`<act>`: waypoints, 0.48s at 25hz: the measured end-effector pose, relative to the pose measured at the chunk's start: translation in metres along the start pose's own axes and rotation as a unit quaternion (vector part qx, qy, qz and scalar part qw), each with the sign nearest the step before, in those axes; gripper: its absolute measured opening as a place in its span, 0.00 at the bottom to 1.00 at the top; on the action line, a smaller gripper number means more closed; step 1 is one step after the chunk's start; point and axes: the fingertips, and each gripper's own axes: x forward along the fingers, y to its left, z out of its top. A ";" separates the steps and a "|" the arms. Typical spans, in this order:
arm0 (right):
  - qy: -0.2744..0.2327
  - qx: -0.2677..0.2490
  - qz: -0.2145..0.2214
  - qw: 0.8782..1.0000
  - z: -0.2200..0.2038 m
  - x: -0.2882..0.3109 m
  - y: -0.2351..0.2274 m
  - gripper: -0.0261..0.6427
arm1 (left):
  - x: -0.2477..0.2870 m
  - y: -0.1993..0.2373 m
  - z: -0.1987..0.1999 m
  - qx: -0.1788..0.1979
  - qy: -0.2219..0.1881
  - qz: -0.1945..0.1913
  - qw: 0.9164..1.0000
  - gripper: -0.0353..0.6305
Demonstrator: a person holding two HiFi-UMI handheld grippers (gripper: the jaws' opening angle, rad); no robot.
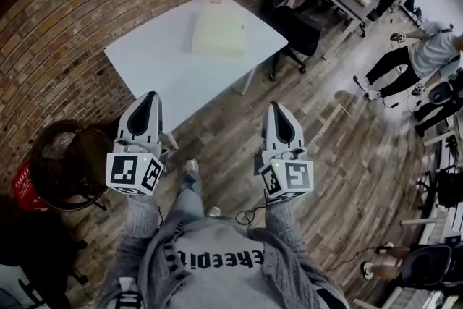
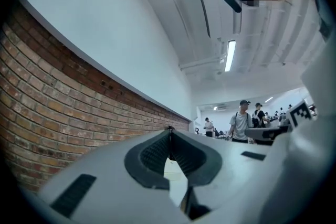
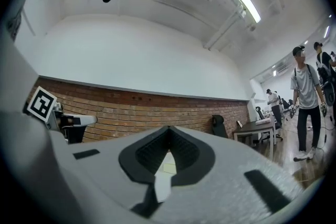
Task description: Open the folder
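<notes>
Standing back from the tabletop (image 1: 155, 58), the person carries the left gripper (image 1: 150, 96) and right gripper (image 1: 275, 106) low at the waist — fingers (image 3: 155, 152) pressed together, holding nothing — likely because the closed folder (image 1: 218, 33) lies well out of reach on its far half.

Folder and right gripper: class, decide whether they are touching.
Apart. The head view shows the right gripper held over the floor, short of the table, while the folder lies farther off on that table.
</notes>
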 end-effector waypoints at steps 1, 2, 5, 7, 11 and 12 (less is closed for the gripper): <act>0.001 -0.002 0.001 1.000 0.001 0.009 -0.001 0.05 | 0.009 0.003 -0.002 -0.002 0.003 0.000 1.000 0.07; 0.002 -0.005 0.001 1.000 0.002 0.018 -0.003 0.05 | 0.019 0.006 -0.004 -0.002 0.004 -0.001 1.000 0.07; 0.002 -0.007 -0.007 1.000 -0.002 0.043 -0.015 0.05 | 0.051 0.014 -0.010 -0.003 0.005 -0.011 1.000 0.07; 0.000 0.000 -0.019 1.000 -0.012 0.059 -0.027 0.05 | 0.073 0.020 -0.017 -0.003 -0.005 -0.023 1.000 0.07; -0.004 -0.003 -0.026 1.000 -0.013 0.103 -0.036 0.05 | 0.118 0.037 -0.022 -0.004 0.001 -0.033 0.999 0.07; -0.006 -0.005 -0.027 1.000 -0.011 0.115 -0.036 0.05 | 0.129 0.042 -0.021 -0.005 0.004 -0.034 0.999 0.07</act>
